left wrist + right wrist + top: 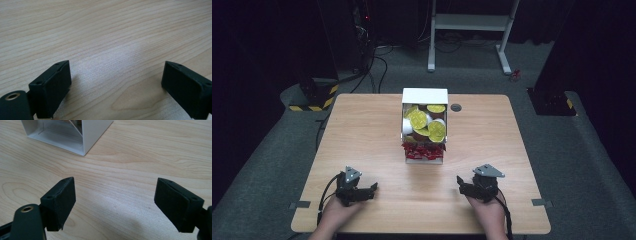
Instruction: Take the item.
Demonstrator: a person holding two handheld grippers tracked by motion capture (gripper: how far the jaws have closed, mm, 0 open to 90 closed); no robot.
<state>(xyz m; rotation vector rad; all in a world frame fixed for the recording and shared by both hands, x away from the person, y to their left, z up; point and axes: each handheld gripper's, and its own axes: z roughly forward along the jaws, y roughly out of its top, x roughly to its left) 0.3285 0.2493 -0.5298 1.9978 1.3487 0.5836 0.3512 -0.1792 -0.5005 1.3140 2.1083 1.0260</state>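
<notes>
The white box of yellow-lidded cups sits mid-desk, long axis toward twelve. It lies at eleven o'clock from the right hand-held gripper, at one o'clock from the left hand-held gripper; both spread, empty, about equally near.

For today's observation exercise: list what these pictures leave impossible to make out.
- Print on the yellow lids in the white box: too small, high view.
- Red packets: contents too small to tell, high view.
- White box contents: cut off by the top edge, right gripper view.
- Person's forearms: cut off at the bottom edge, high view.
</notes>
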